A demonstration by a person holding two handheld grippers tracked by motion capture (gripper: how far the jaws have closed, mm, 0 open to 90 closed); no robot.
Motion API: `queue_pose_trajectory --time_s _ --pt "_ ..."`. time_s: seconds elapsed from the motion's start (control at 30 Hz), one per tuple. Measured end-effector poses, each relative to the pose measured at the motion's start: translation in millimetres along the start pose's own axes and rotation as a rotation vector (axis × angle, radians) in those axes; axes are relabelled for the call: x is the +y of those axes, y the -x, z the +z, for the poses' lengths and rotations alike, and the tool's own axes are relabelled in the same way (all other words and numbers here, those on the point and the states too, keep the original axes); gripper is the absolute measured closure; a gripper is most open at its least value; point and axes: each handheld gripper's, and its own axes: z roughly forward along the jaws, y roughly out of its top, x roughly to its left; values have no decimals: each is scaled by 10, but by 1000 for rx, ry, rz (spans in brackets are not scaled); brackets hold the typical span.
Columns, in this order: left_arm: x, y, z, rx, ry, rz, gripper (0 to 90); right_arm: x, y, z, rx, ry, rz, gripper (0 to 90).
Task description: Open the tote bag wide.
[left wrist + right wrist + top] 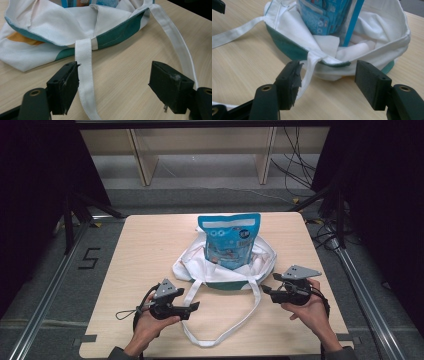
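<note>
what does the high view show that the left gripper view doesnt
High view alone: the full blue snack bag standing upright in the tote bag, the whole table, both hands, the right gripper, the wooden shelf and floor beyond.

Left gripper view alone: the left gripper up close, its jaws open, one jaw beside the white strap; the bag's teal band with its stitching, and an orange patch.

Shared: tote bag, strap loop, tabletop, left gripper.

A black mark shaped like the numeral 5 (89, 258) sits on the floor; the blue pouch's (231, 241) print is too blurred to read.
</note>
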Motion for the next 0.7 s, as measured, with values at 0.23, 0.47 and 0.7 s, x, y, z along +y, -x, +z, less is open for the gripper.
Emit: queue_pose_trajectory --time_s 0.23,0.47,0.7 --pt "-57 28 -27 -1 4 7 198 -115 -23 -49 -4 -30 11 368" --pt "-116 88 -64 -15 7 20 166 -254 -78 -134 -31 -31 -1 351" --pt "-170 144 -118 -3 10 6 154 -394 -148 -226 -23 -26 14 336"
